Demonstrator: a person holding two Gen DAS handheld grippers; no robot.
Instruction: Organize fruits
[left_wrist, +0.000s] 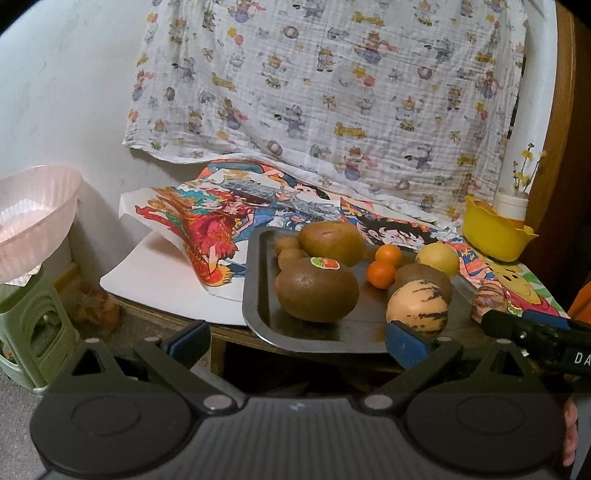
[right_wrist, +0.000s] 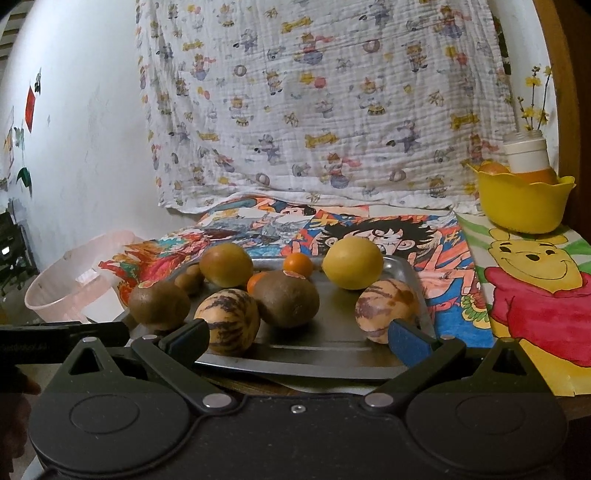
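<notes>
Both tongs, left tongs (left_wrist: 295, 341) and right tongs (right_wrist: 299, 341), gape empty before the tray (right_wrist: 332, 354); the near striped melon (right_wrist: 227, 319) looks smooth, roll-prone, best pinched across its middle.

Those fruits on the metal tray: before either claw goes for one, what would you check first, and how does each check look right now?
1. Left gripper open, holding nothing: ok.
2. Right gripper open, holding nothing: ok.
3. Fruits resting on the tray, none on the table: ok.
4. Nearest striped melon free to grasp: ok, though a brown kiwi sits close beside it.
5. Yellow bowl has room: cannot tell; orange fruit already shows inside.
6. Pink basket has room: cannot tell.
</notes>
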